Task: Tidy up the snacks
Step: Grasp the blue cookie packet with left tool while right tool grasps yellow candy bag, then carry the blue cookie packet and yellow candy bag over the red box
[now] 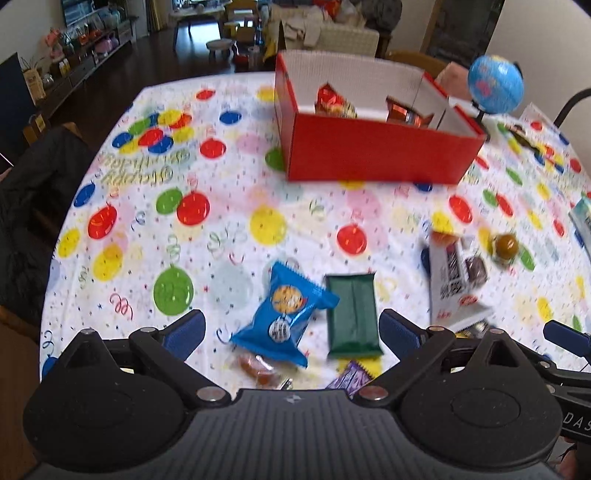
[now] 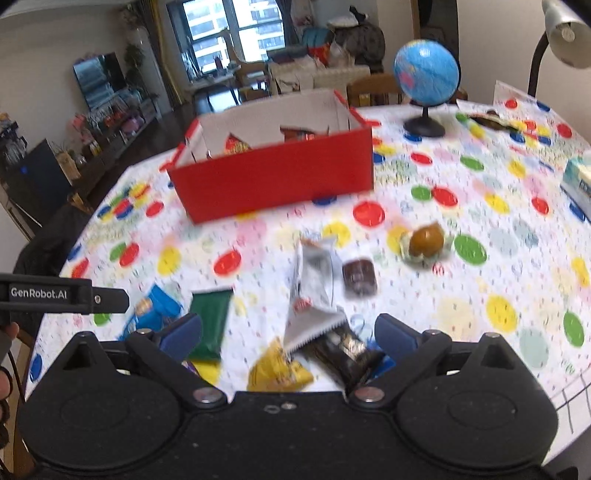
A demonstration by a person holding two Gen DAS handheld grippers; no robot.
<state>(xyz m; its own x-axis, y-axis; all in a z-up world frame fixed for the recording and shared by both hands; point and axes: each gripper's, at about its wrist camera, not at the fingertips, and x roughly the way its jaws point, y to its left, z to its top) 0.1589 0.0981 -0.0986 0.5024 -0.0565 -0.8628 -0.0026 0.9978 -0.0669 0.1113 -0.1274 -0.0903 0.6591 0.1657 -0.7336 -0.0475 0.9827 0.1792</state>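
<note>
Globe (image 2: 426, 72) stands beside red box (image 2: 275, 181).

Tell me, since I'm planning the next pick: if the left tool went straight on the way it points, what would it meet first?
Probably the blue cookie packet, which lies between the open left tool and the table. The green bar sits just beside it; depth is unclear.

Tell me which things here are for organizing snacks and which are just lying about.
Job: red box, blue cookie packet, green bar, white wrapper, yellow packet.
Lying about: globe, desk lamp, tissue pack.
</note>
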